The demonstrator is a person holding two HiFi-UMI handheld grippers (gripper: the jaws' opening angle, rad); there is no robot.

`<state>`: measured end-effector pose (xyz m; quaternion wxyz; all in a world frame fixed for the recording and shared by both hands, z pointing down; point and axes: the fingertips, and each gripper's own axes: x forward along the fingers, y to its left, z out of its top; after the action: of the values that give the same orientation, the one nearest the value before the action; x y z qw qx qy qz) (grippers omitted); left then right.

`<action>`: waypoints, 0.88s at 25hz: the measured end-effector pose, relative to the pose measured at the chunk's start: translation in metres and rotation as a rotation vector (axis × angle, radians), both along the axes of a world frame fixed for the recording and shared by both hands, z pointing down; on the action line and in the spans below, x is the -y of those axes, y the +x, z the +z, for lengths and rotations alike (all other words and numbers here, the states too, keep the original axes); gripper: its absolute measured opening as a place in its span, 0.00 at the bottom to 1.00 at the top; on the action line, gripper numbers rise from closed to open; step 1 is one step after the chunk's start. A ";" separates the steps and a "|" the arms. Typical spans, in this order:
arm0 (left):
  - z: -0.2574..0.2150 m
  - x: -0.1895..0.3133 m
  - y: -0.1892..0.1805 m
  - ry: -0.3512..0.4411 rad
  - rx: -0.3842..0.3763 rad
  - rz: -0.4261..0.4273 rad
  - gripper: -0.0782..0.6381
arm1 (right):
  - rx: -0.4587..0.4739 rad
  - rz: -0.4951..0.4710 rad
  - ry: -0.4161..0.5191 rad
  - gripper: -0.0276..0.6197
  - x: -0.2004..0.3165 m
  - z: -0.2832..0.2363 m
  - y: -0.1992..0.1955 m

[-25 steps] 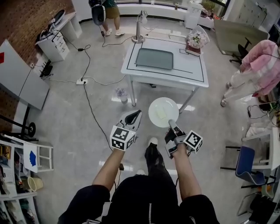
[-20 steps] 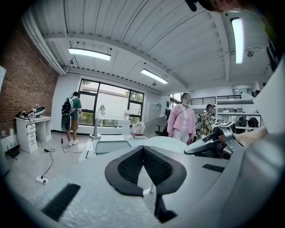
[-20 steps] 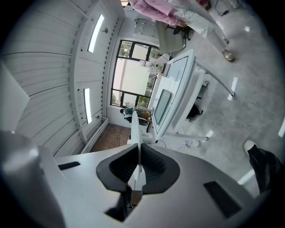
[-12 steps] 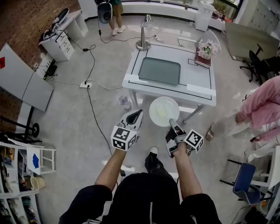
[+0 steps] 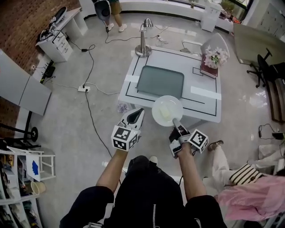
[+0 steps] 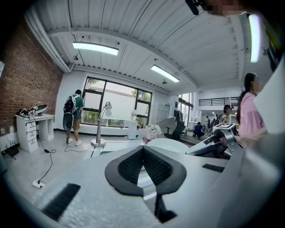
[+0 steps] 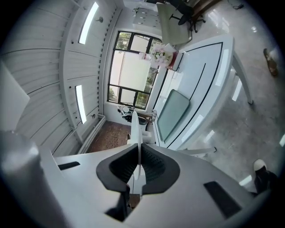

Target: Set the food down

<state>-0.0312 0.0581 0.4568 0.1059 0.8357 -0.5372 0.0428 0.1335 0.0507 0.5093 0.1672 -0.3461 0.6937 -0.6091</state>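
A white plate (image 5: 167, 110) with a pale yellow piece of food (image 5: 165, 114) on it is held level in the air, over the near edge of the white table (image 5: 202, 104). My right gripper (image 5: 176, 126) is shut on the plate's near rim. In the right gripper view the plate (image 7: 134, 129) shows edge-on, pinched between the pads. My left gripper (image 5: 135, 116) hangs left of the plate, shut and holding nothing; its pads meet at the tips (image 6: 143, 148). The plate (image 6: 168, 144) also shows past them.
On the table lie a grey mat (image 5: 160, 81), a desk lamp (image 5: 143, 38) at the far left corner and flowers on a book (image 5: 212, 59) at the far right. A person in pink (image 5: 249, 196) crouches at lower right. Another person (image 5: 109, 9) stands far off. Cables (image 5: 89, 84) cross the floor on the left.
The table has come closer, and the plate now hangs over its near edge instead of over the floor. The person in pink moved from the right to the lower right. Both grippers keep their grip.
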 end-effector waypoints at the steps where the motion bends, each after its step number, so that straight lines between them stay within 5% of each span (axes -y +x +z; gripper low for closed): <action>1: 0.001 0.011 -0.001 -0.005 -0.001 -0.003 0.12 | -0.009 0.000 -0.013 0.07 0.010 0.003 0.000; 22: 0.029 0.206 -0.080 -0.043 -0.026 0.040 0.12 | -0.034 0.006 -0.080 0.07 0.190 0.033 -0.093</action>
<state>-0.1114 -0.1482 0.4860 0.1299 0.8442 -0.5180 0.0458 0.0409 -0.1393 0.5421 0.1433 -0.3651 0.6705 -0.6298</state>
